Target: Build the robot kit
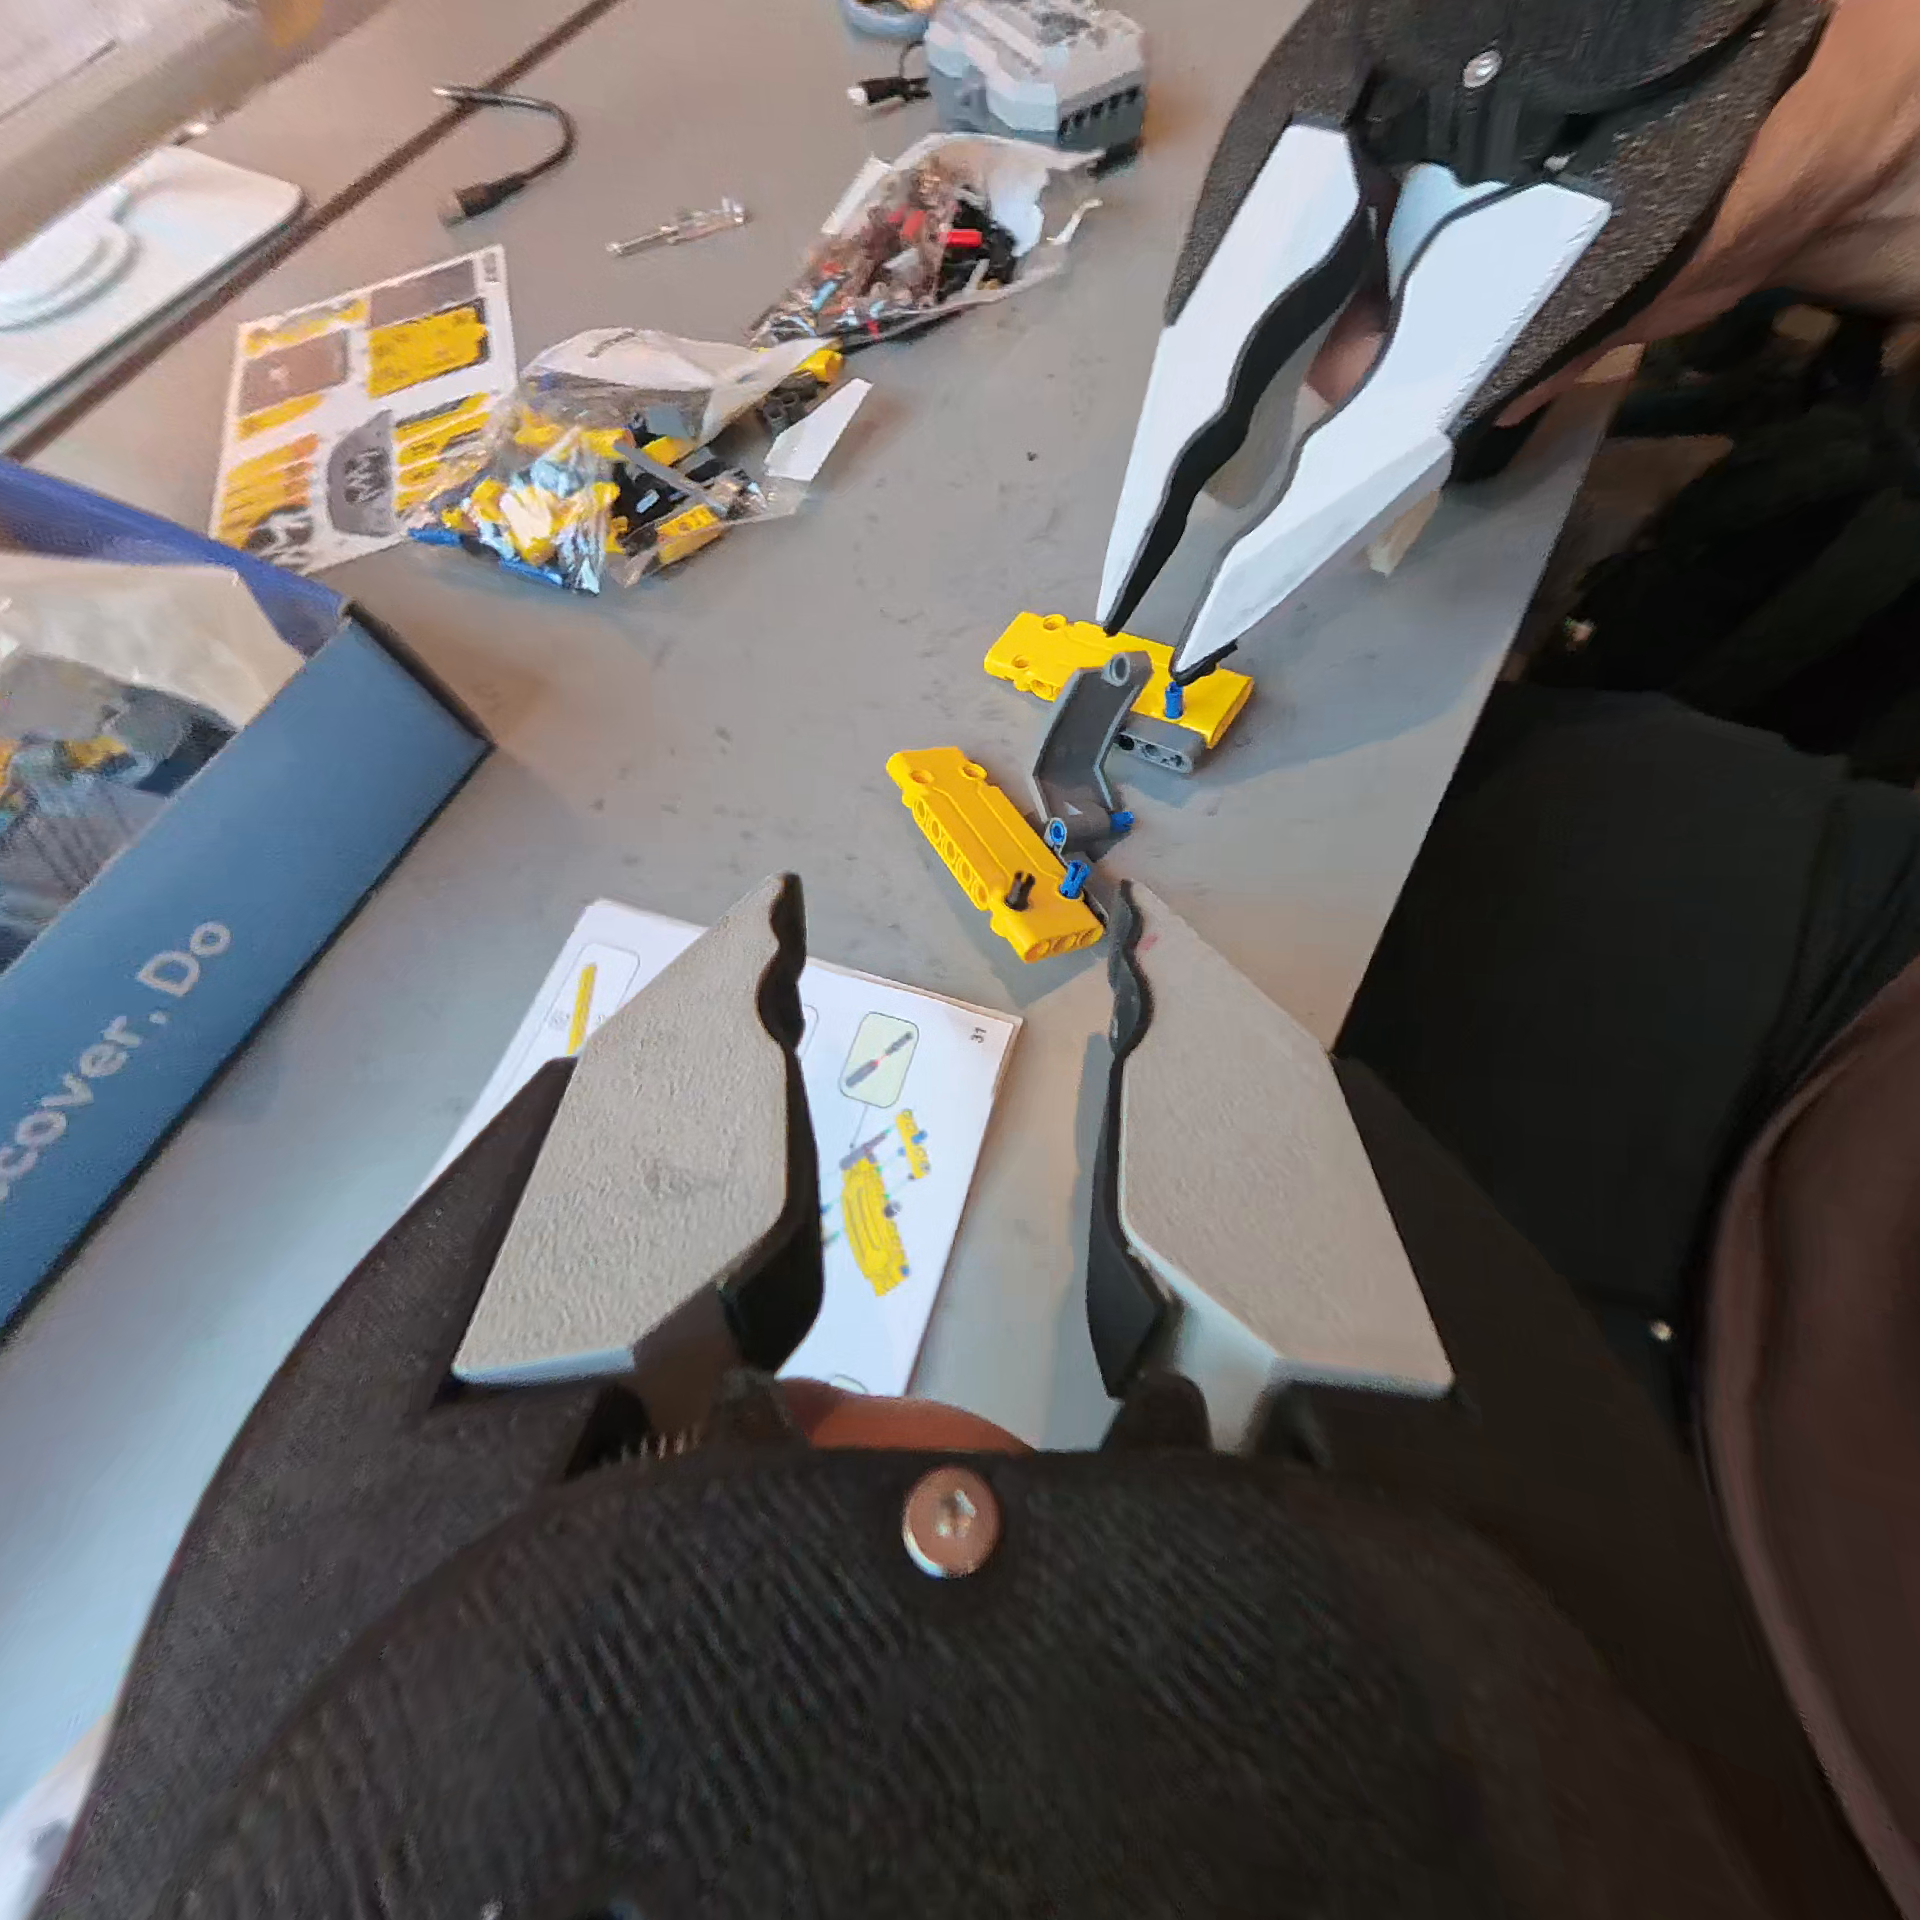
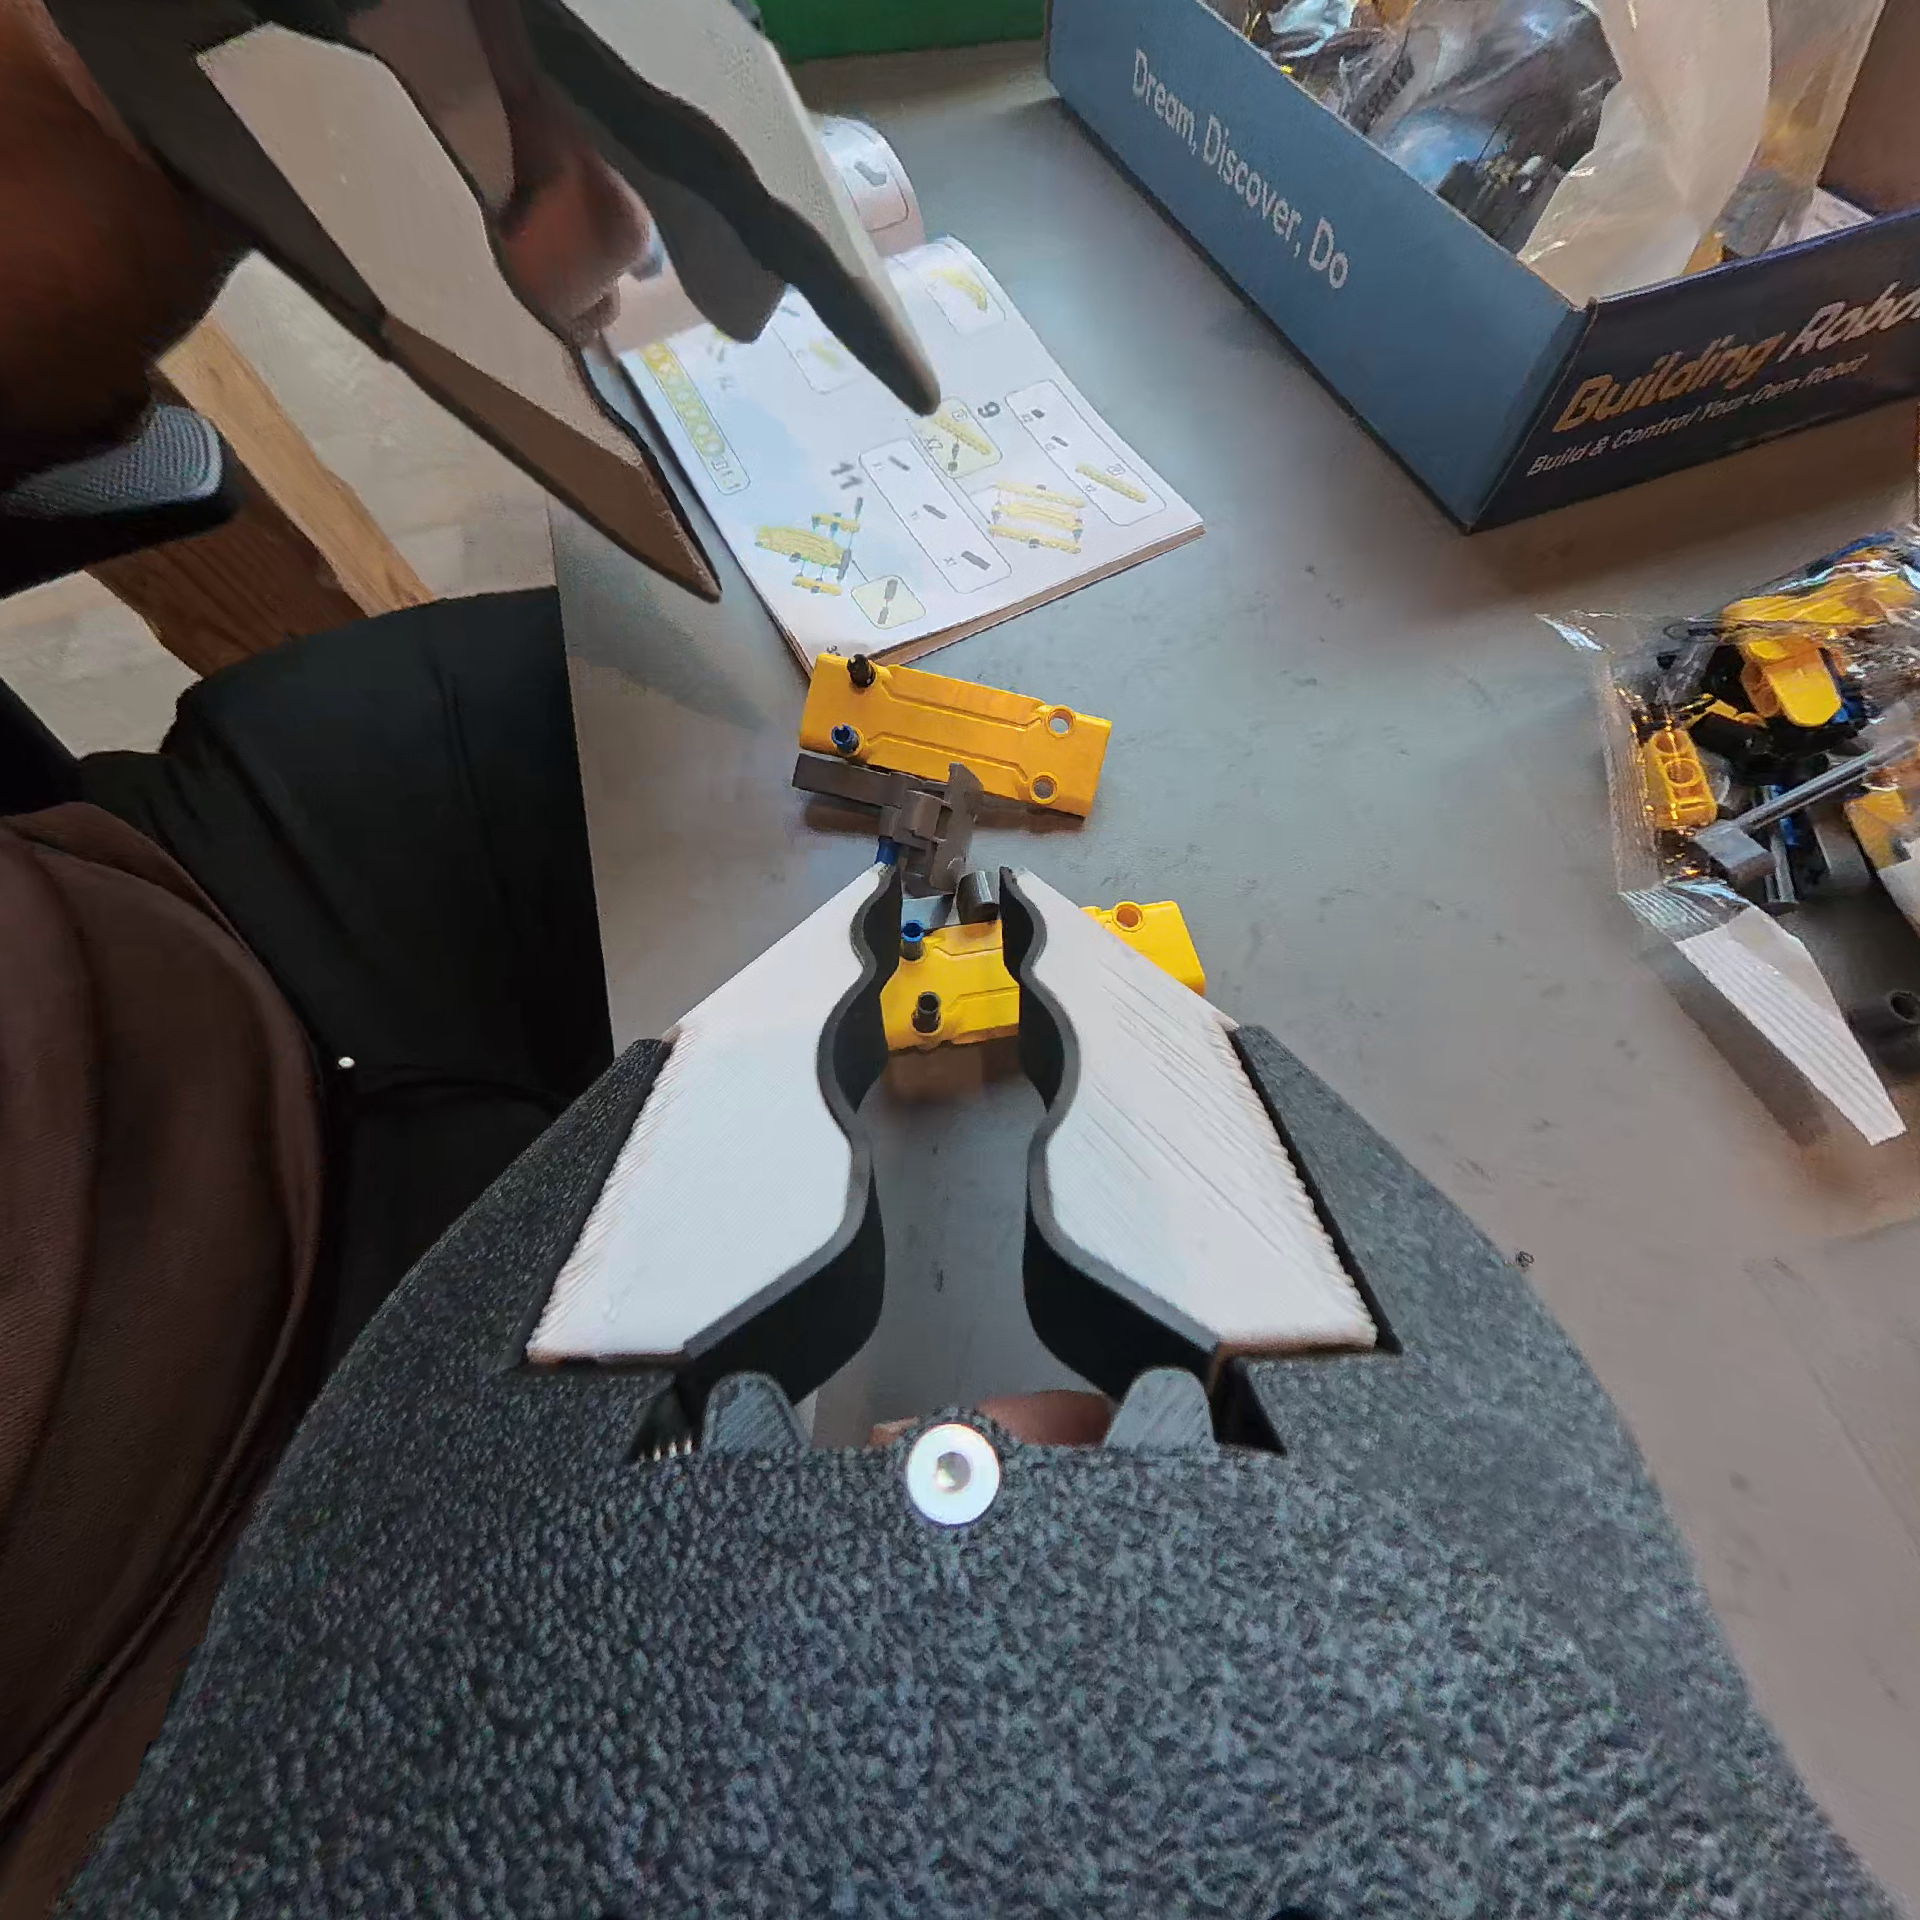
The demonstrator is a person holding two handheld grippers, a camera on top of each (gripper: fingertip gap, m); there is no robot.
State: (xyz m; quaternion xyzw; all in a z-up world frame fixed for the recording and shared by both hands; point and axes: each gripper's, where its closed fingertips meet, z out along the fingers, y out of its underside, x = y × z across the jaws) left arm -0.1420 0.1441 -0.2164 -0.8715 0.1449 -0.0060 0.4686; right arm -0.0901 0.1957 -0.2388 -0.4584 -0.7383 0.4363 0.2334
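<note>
Two yellow panels lie on the grey table (image 1: 727, 707), linked by a grey angled piece (image 1: 1081, 748) (image 2: 925, 810). My right gripper (image 1: 1148, 649) (image 2: 940, 878), with white fingers, is partly open. Its tips rest on the yellow panel (image 1: 1039, 649) (image 2: 956, 997) nearer the table edge, one tip beside a blue pin (image 1: 1174, 701). My left gripper (image 1: 956, 904) (image 2: 816, 497), with grey fingers, is open and empty. It hovers over an instruction booklet (image 1: 914, 1143) (image 2: 914, 488), just short of the other yellow panel (image 1: 997, 852) (image 2: 951, 743), which carries black and blue pins.
A blue cardboard box (image 1: 208, 935) (image 2: 1351, 260) with bagged parts stands to one side. Clear bags of yellow and black parts (image 1: 582, 468) (image 2: 1766, 769), a sticker sheet (image 1: 364, 405), a grey hub (image 1: 1039, 73) and a black cable (image 1: 520, 145) lie beyond. The table edge and a person's lap are close. About 9 centimetres separates my left fingertips from my right. To reach the grey hub (image 1: 1039, 73) in a straight line is about 30 centimetres for my right fingers, about 35 centimetres for my left.
</note>
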